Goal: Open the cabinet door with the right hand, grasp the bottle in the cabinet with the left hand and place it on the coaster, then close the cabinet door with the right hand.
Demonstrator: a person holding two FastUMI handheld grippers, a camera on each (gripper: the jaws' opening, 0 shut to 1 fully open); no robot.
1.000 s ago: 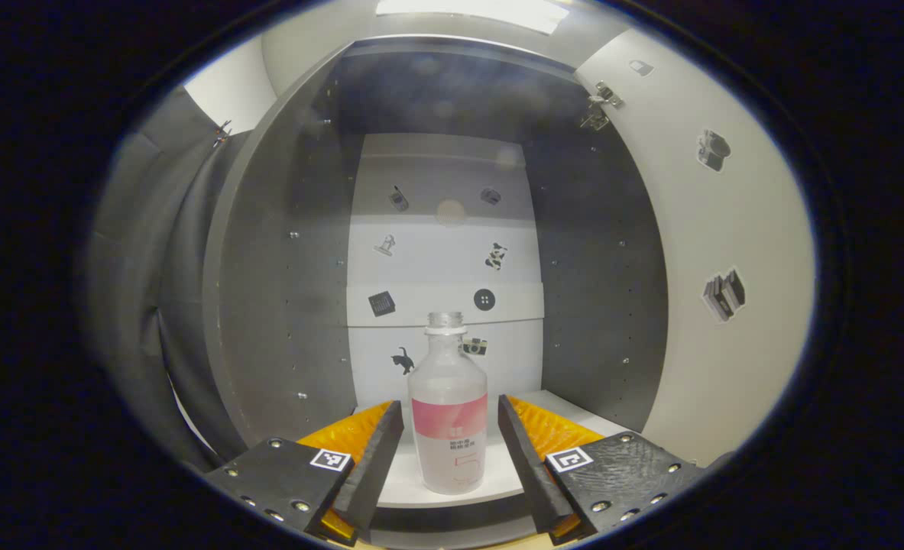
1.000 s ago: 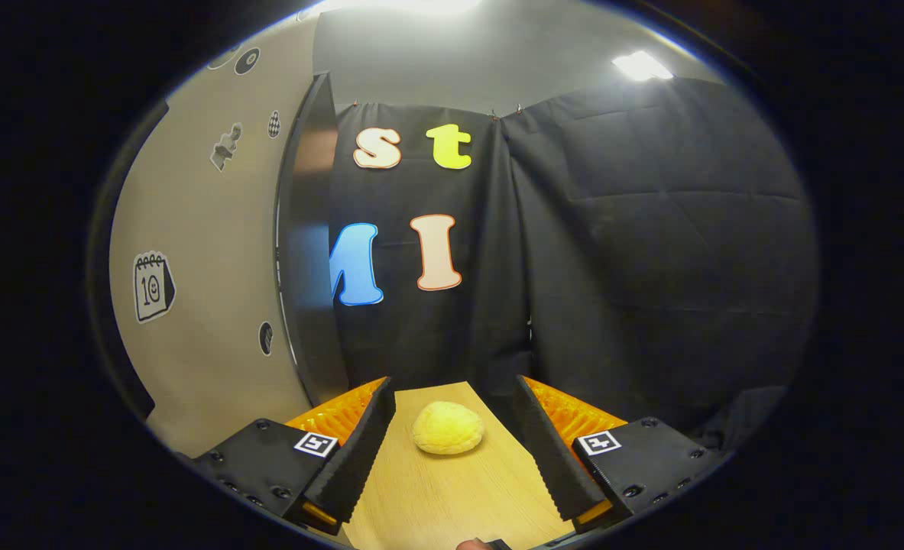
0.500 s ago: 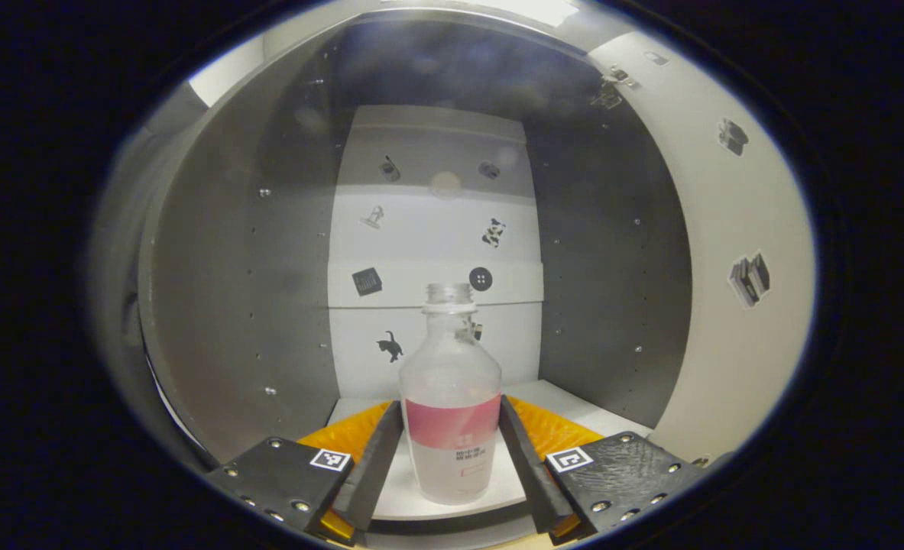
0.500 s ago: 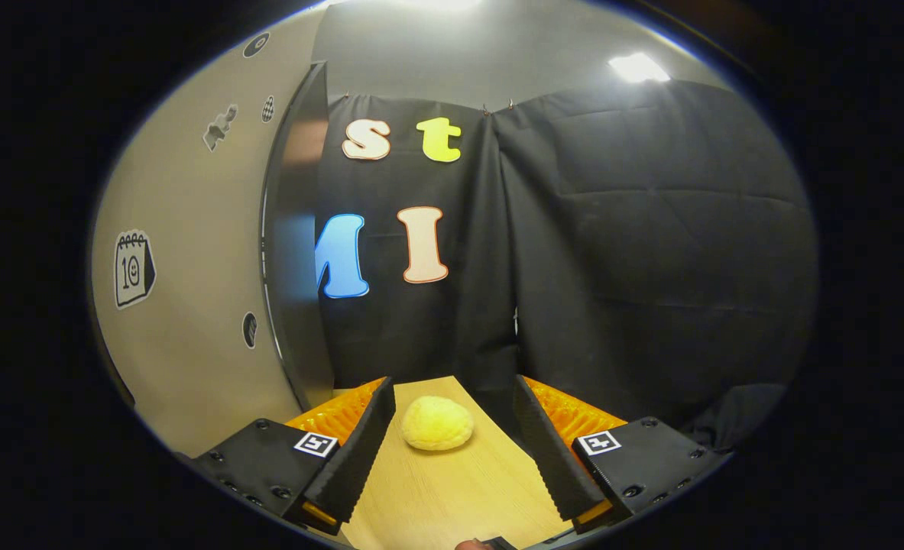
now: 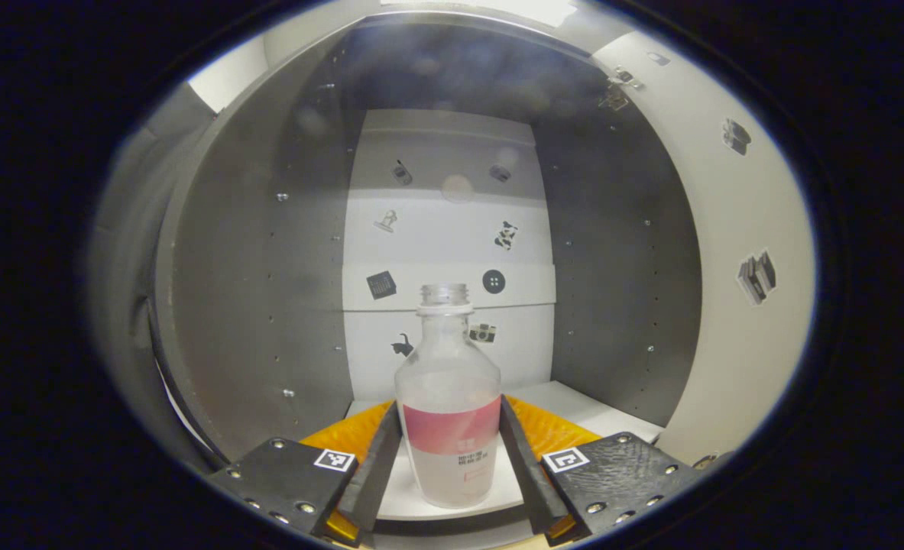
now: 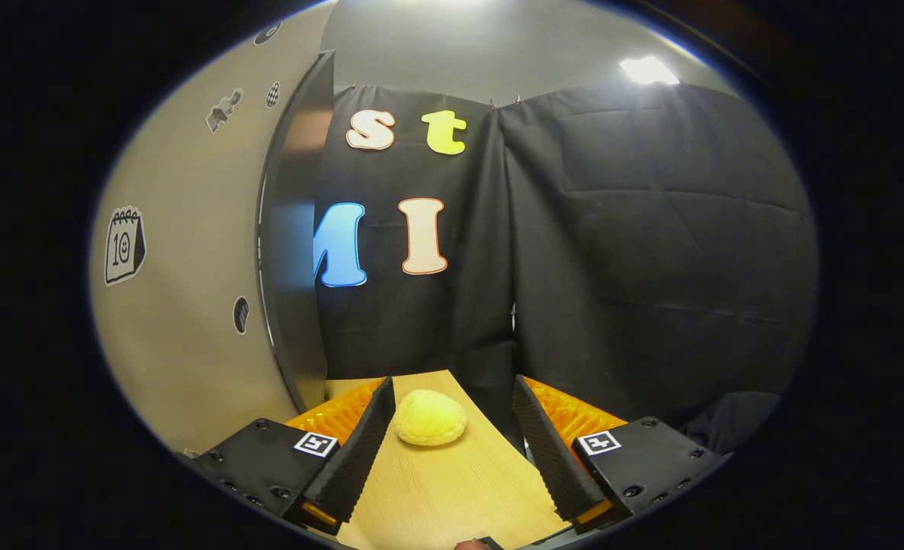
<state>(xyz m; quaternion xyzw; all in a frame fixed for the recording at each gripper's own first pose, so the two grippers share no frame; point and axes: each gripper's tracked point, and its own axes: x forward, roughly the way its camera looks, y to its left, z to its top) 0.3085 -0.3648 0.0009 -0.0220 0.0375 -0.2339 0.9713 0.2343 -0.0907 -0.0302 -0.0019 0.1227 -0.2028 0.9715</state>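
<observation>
A clear bottle [image 5: 445,359] with a pink label and no cap stands upright on the white shelf [image 5: 581,405] inside the open cabinet. My left gripper [image 5: 450,406] is shut on it, one finger pressing each side at label height. The cabinet door [image 5: 734,305] stands swung open on the right of the left gripper view, and its pale face [image 6: 192,267] with stickers is at the left of the right gripper view. My right gripper [image 6: 452,384] hangs open over the wooden table [image 6: 452,489], holding nothing.
A yellow bun-shaped object [image 6: 429,417] lies on the table just beyond my right gripper's fingers. Grey cabinet side walls [image 5: 253,305] flank the bottle closely. Black cloth hangs behind the table. The door's dark edge [image 6: 291,252] stands near my right gripper's left finger.
My left gripper moved in around the bottle and its fingers closed from a wide gap onto the bottle's sides. The right gripper drifted slightly; it stays open.
</observation>
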